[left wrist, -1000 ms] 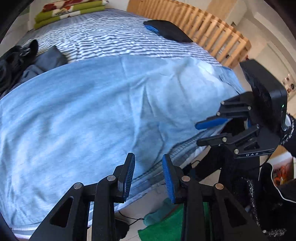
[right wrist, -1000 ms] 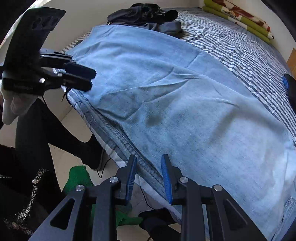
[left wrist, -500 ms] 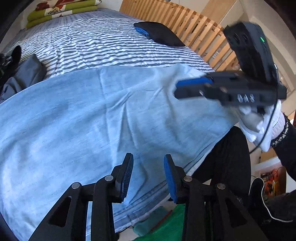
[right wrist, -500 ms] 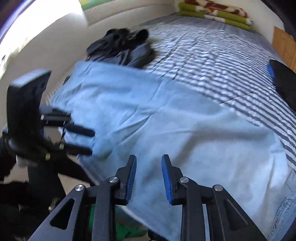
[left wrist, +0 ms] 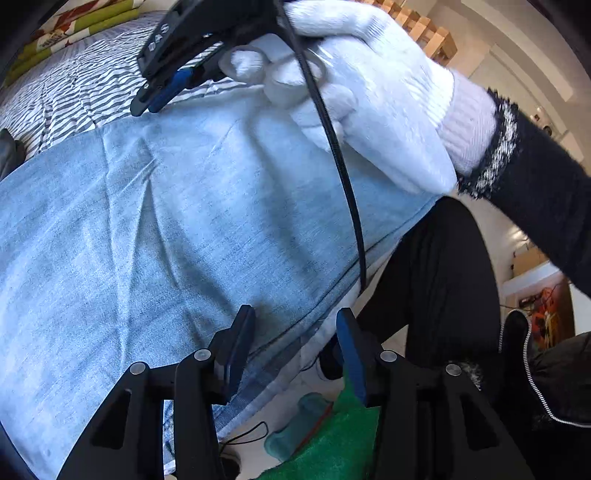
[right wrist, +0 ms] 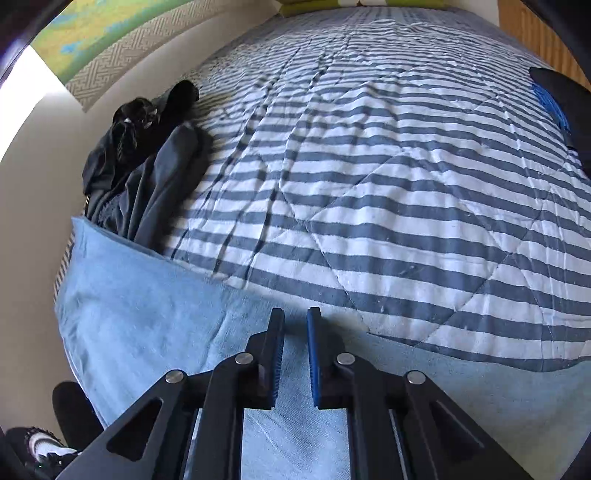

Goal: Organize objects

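A light blue denim garment (left wrist: 166, 240) (right wrist: 147, 321) lies spread over the near side of a bed with a striped quilt (right wrist: 388, 177). My left gripper (left wrist: 294, 314) hovers over the garment's near hem at the bed's edge. Its jaws are opening, and no cloth is pinched between them. A white-gloved hand (left wrist: 369, 85) carries my right gripper (left wrist: 142, 107) (right wrist: 295, 314) over the garment's far edge, where the denim meets the quilt. Its jaws are closing to a narrow gap, with cloth showing below the gap but none caught in it.
Dark clothes (right wrist: 144, 166) are piled at the quilt's left side by the wall. A black and blue item (right wrist: 557, 99) lies at the far right. A green cloth (left wrist: 332, 443) is on the floor beside the person's black-clad leg (left wrist: 443, 277). A wooden slatted frame (left wrist: 424, 33) stands behind the bed.
The right gripper swung from the bed's near edge across the denim to its far edge, rolling over, and its jaws narrowed. The left gripper slid along the near hem and its jaws widened.
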